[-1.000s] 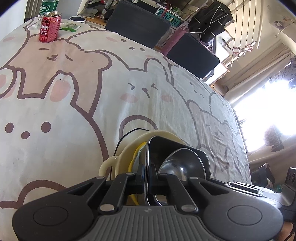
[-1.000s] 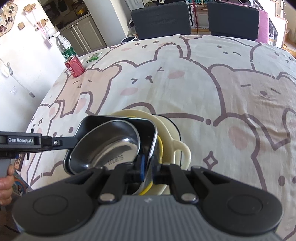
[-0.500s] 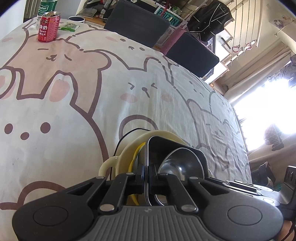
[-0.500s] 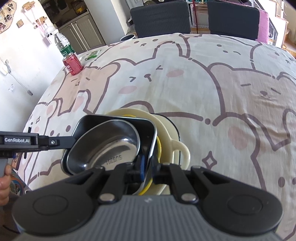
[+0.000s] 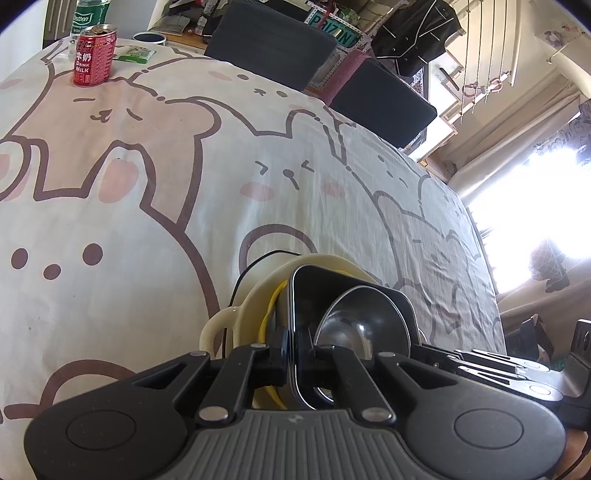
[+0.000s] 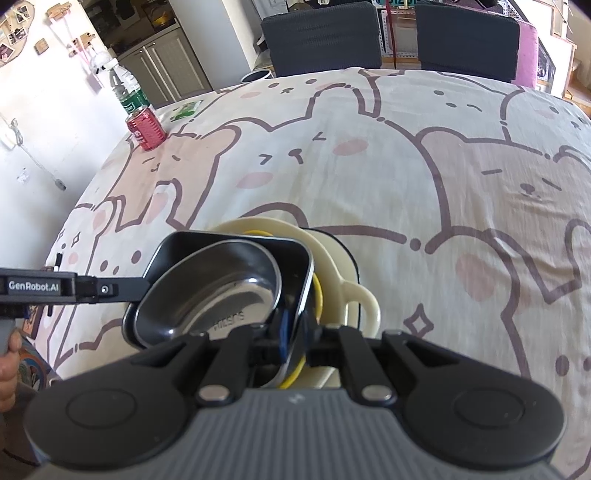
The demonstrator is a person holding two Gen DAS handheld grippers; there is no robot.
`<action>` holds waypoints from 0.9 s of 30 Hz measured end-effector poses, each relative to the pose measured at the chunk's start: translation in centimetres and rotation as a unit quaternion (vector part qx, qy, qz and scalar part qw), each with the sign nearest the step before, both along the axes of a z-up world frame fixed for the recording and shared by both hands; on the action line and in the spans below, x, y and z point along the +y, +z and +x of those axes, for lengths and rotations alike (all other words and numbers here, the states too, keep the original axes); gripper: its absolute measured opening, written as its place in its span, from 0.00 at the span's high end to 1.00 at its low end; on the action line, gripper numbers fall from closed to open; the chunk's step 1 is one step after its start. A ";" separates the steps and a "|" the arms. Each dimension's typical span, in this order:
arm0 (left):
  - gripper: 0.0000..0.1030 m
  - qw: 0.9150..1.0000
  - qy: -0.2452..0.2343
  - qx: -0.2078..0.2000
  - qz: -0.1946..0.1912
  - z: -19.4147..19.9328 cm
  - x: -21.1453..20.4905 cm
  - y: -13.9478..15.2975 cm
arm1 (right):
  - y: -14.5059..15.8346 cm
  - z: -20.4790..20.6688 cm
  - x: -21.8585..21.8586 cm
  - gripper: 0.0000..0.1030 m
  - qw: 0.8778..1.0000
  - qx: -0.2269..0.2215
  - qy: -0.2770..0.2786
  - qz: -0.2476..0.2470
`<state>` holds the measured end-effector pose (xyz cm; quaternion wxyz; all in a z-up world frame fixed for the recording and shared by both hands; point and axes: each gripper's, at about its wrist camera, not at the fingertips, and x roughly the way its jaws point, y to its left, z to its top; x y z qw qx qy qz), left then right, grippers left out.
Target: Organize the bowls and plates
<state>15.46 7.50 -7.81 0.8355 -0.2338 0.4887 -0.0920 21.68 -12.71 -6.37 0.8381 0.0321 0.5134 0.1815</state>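
in the left wrist view, the left gripper (image 5: pixel 291 349) sits at the bottom centre of the frame, its jaws pinched tight on the near wall of a black rectangular dish (image 5: pixel 306 284). a steel bowl (image 5: pixel 365 325) rests inside that dish, right of centre. the dish is tilted inside a cream bowl with loop handles (image 5: pixel 218 325), and a yellow rim (image 5: pixel 271 306) shows between the two. the stack stands low in the frame on a tablecloth printed with cartoon bears and rabbits (image 5: pixel 147 192). a red drink milk can (image 5: pixel 94 55) stands at the upper left, a green-labelled bottle (image 5: pixel 86 13) just behind it. two dark chair backs (image 5: pixel 273 40) line the far edge of the table.

in the right wrist view, the right gripper (image 6: pixel 295 339) is at lower centre, its jaws narrow and clamped on the right-hand wall of the same black rectangular dish (image 6: pixel 295 273). the steel bowl (image 6: pixel 218 291) lies inside, with lettering on its bottom. the cream bowl (image 6: pixel 354 299) shows underneath to the right, the yellow rim (image 6: pixel 317 291) just inside it. the left gripper's arm, marked genrobot.ai (image 6: pixel 74 288), reaches in from the left edge and meets the dish's left wall, so both grippers hold the dish from opposite sides. a hand (image 6: pixel 9 365) shows at the lower left edge. the red can (image 6: pixel 146 127) and the bottle (image 6: pixel 127 90) stand at the upper left on the tablecloth (image 6: pixel 406 166).
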 end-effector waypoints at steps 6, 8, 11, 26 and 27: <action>0.93 1.000 -0.004 -0.002 0.010 -0.1 0.0 0.3 | 0.3 -0.1 0.0 0.87 1.000 -0.002 0.004 0.000; 0.93 1.000 -0.004 -0.003 0.013 -0.2 0.0 0.5 | 0.4 -0.1 -0.1 0.87 1.000 -0.002 0.005 0.003; 0.92 1.000 -0.007 -0.006 0.021 -0.2 0.0 0.8 | 0.6 -0.2 -0.3 0.85 1.000 -0.004 0.004 0.009; 0.19 0.998 -0.004 -0.040 0.054 -0.9 -0.4 3.4 | 3.4 -0.9 -0.9 0.43 0.998 -0.050 0.007 0.036; 0.16 0.997 -0.003 -0.045 0.057 -1.0 -0.3 3.8 | 3.7 -1.0 -1.0 0.42 0.998 -0.058 0.005 0.038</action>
